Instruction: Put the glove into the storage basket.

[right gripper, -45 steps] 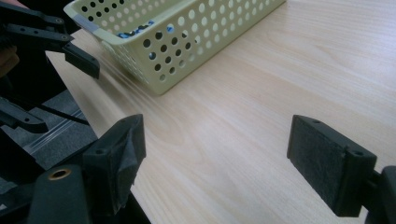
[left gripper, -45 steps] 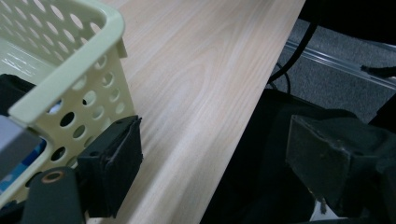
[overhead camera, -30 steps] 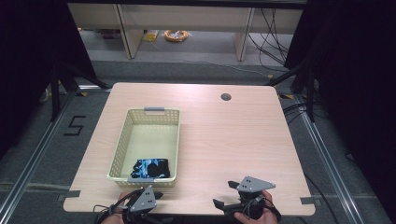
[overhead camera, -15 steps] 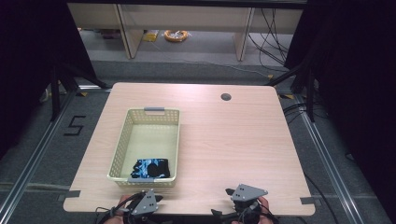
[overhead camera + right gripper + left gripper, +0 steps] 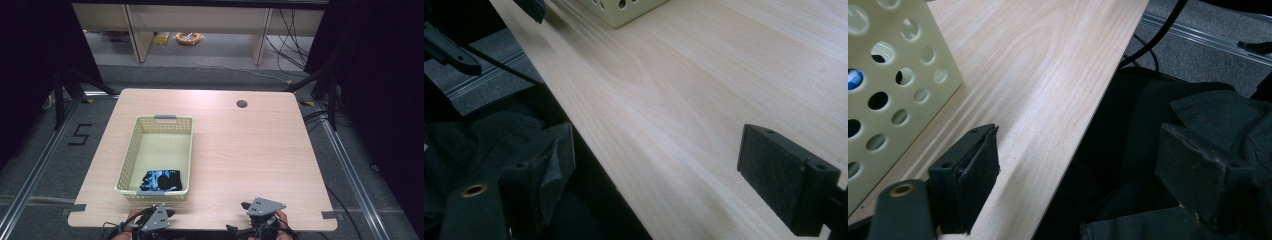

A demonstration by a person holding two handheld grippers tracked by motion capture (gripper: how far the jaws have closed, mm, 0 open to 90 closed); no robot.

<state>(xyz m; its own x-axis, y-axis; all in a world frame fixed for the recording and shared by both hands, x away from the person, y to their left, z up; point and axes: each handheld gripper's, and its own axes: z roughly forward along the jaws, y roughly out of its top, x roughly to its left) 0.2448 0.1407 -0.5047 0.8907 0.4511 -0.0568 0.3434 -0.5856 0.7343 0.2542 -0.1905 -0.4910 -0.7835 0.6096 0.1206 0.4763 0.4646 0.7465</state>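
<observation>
Fingers on both grippers were spread wide with nothing between them, so both were released. Left gripper [image 5: 167,213] sat right at the near edge of the tabletop [image 5: 250,150], just in front of the basket [image 5: 131,150], and in the left gripper view its left finger [image 5: 975,170] hung over the wood while the right finger [image 5: 1198,175] was out past the edge over dark cloth. Right gripper [image 5: 247,206] was also at the near edge, well apart from the basket to its right; in the right gripper view one finger [image 5: 784,175] was over the wood and the other finger [image 5: 546,165] was off the edge above dark fabric. That same view caught a corner of the basket up top, with the other gripper's black tip beside it. Basket was pale yellow with holes in its walls, sitting on the left half of the tabletop, long side running away from the person. Inside it, at the near end, lay a black and blue bundle [image 5: 161,180], touching the near wall as far as I could tell. Couldn't make out what the bundle actually was. A small round hole [image 5: 242,104] sat at the far side of the tabletop.
</observation>
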